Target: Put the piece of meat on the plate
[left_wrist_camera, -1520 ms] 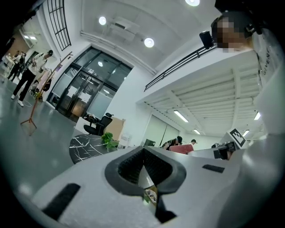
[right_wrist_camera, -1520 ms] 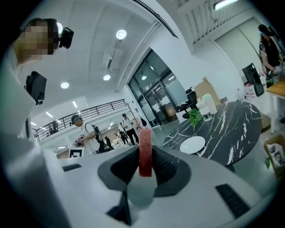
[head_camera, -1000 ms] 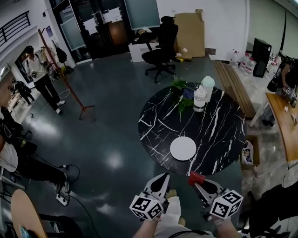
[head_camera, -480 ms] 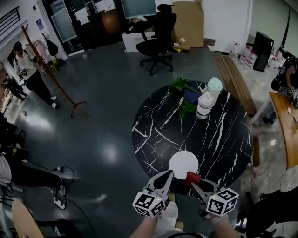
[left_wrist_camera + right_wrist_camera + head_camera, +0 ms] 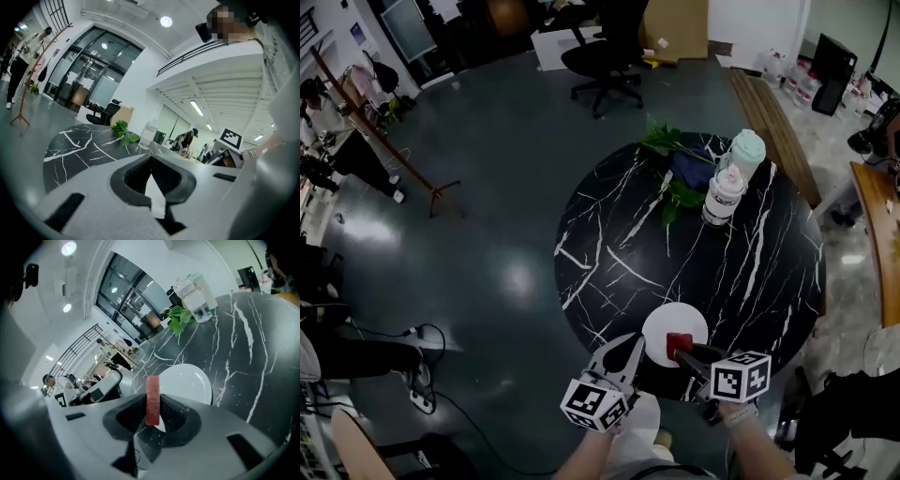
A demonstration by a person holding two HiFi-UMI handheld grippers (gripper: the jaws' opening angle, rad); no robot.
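Observation:
A white plate (image 5: 686, 322) lies near the front edge of the round black marble table (image 5: 619, 244). My right gripper (image 5: 681, 350) is shut on a red piece of meat (image 5: 678, 342), held upright over the plate's near rim. In the right gripper view the meat (image 5: 153, 397) stands between the dark pads of the right gripper (image 5: 153, 405), with the plate (image 5: 185, 382) just beyond it. My left gripper (image 5: 632, 346) hovers at the table's edge left of the plate, shut and holding nothing. The left gripper (image 5: 151, 165) points across the tabletop.
At the table's far side stand a clear bottle (image 5: 723, 198), a mint-lidded container (image 5: 747, 152) and green leaves (image 5: 673, 150). An office chair (image 5: 605, 52) is beyond. A wooden bench (image 5: 773, 112) runs on the right. People and a coat stand (image 5: 389, 141) are far left.
Both grippers have moved forward and down from short of the table to its front edge. The meat has travelled with the right gripper and now hangs over the plate's near rim.

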